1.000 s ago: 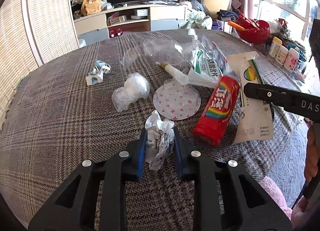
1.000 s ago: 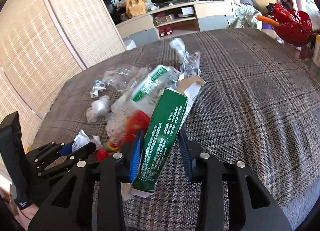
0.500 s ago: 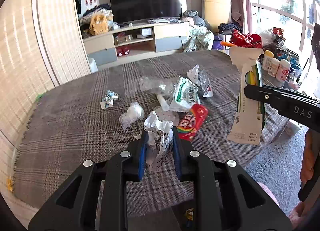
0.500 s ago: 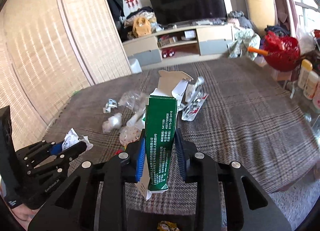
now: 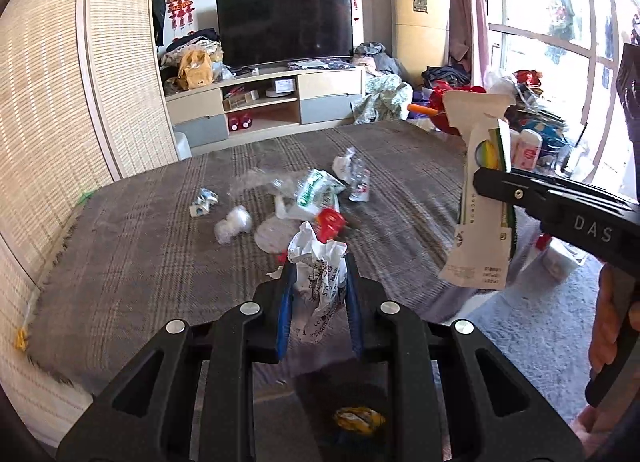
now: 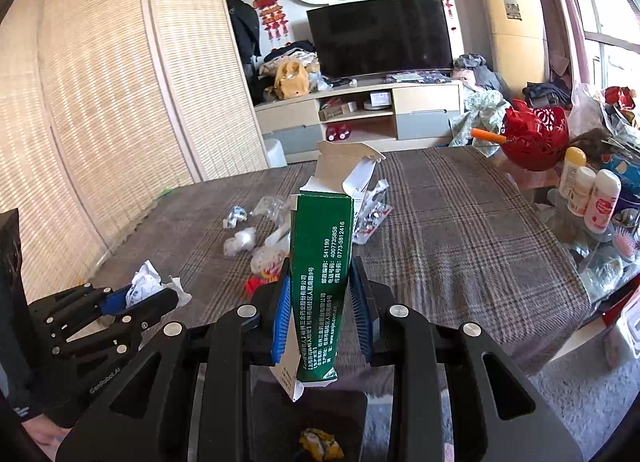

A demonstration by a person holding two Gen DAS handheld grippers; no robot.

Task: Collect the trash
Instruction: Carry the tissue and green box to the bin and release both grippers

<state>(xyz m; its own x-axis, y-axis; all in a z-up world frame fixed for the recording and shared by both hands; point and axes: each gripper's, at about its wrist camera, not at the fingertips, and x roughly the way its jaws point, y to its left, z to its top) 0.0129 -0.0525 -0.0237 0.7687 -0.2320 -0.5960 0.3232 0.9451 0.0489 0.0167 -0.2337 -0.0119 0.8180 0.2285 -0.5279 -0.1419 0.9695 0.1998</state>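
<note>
A crumpled paper wad is pinched between the blue pads of the left tongs, which are closed down narrowly on it and held clear of the counter. The same wad is seen from the right wrist view at the lower left, sticking out of the tongs' tips. A green carton, its torn flaps open at the top, is gripped upright by the right tongs — the pads press on both of its long sides, and its lower end hangs out below them. In the left wrist view the carton's pale side is seen at the right, clamped in the black fingers, with part of a hand behind.

More litter is left on the plaid-covered counter, well apart from both tongs: a red wrapper, a green-and-white packet, a clear plastic ball, a small scrap and a foil blister pack.

Directly below the tongs, past the counter's near edge, a dark bin is seen — a yellow wrapper lies in it.
</note>
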